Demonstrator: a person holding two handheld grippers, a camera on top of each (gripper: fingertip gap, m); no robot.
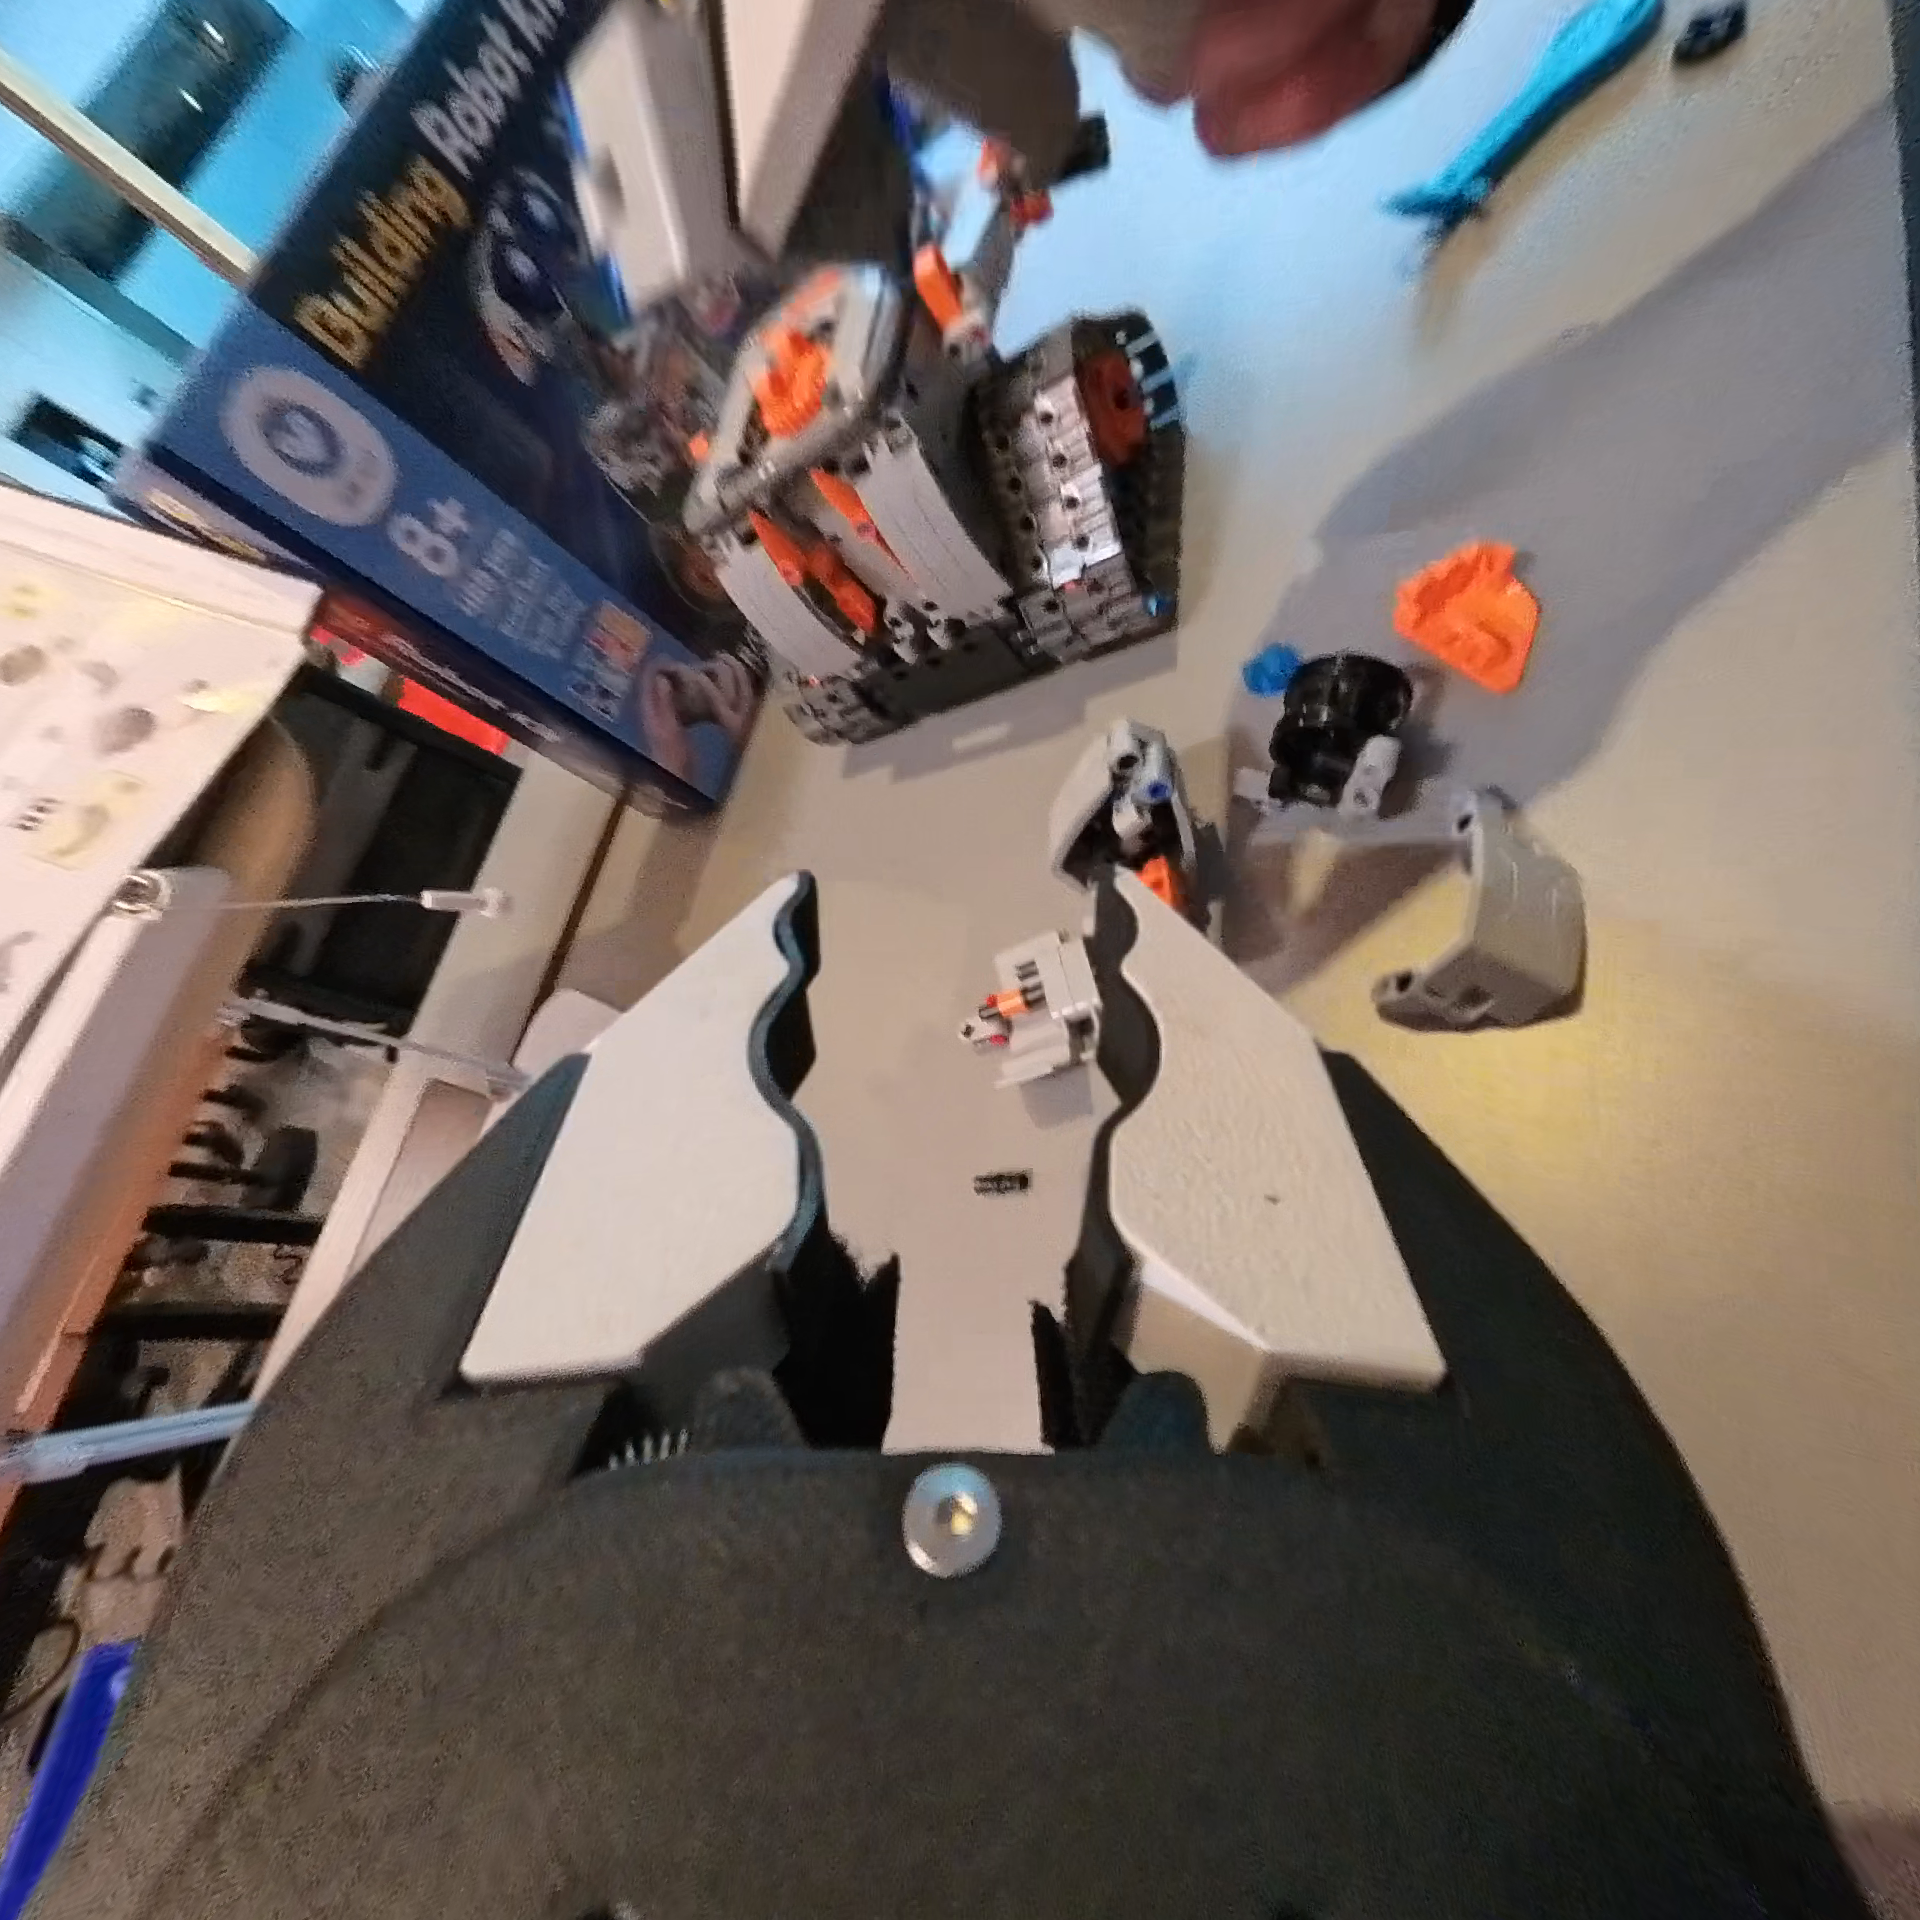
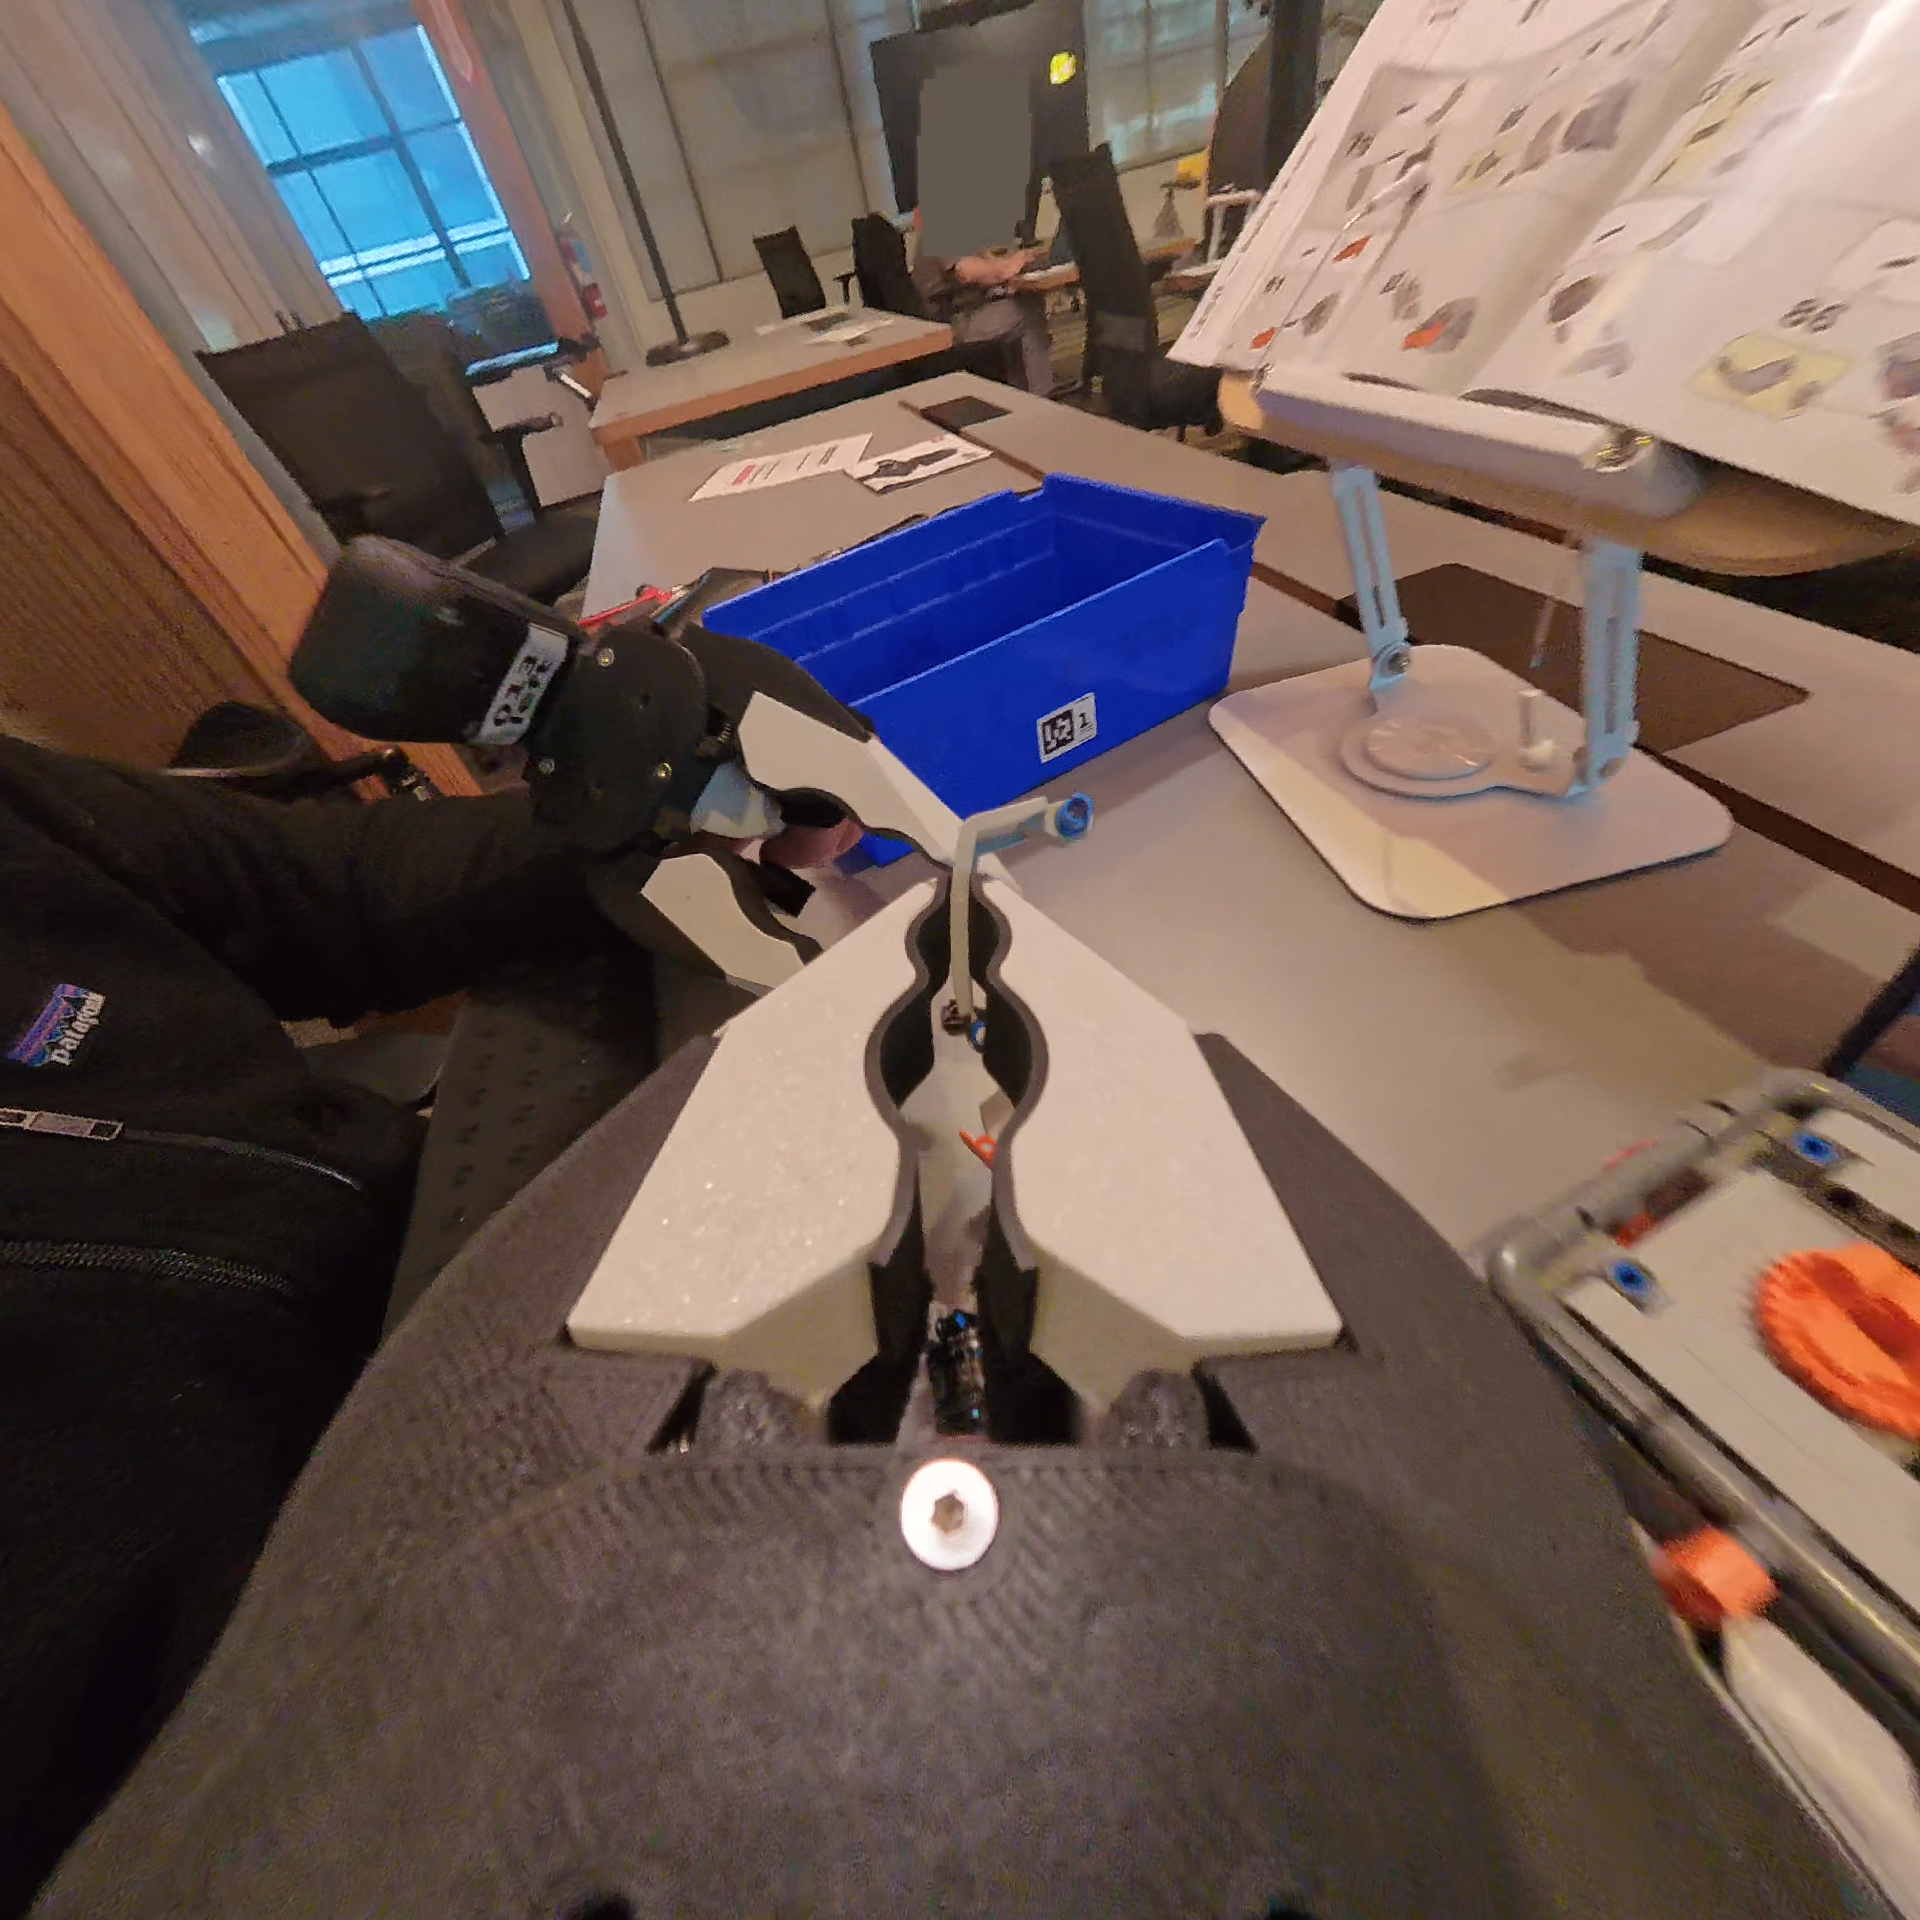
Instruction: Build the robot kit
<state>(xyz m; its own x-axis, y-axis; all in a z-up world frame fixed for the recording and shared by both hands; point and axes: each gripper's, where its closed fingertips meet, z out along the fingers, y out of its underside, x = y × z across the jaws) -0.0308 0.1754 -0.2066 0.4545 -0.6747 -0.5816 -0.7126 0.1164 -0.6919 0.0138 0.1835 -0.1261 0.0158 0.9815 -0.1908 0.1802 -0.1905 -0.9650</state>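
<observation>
My left gripper (image 1: 956, 894) is open and empty above the grey table (image 1: 1558, 1247). A small grey and orange brick piece (image 1: 1034, 1013) lies between its fingertips, close to the right finger. A tiny black pin (image 1: 1000, 1182) lies farther back between the fingers. My right gripper (image 2: 961, 899) is shut on a thin grey angled brick piece (image 2: 987, 842) with blue pins at its far end. The left gripper also shows in the right wrist view (image 2: 831, 831), open, just left of that piece.
A grey, black and orange tracked brick model (image 1: 935, 499) stands beside a blue kit box (image 1: 436, 436). Loose parts lie right: a grey curved panel (image 1: 1496, 925), a black gear part (image 1: 1335, 727), an orange piece (image 1: 1470, 623). A blue bin (image 2: 997, 623) and a stand holding an open booklet (image 2: 1475, 727) sit ahead. Some 10 cm of space lies between my two pairs of fingers.
</observation>
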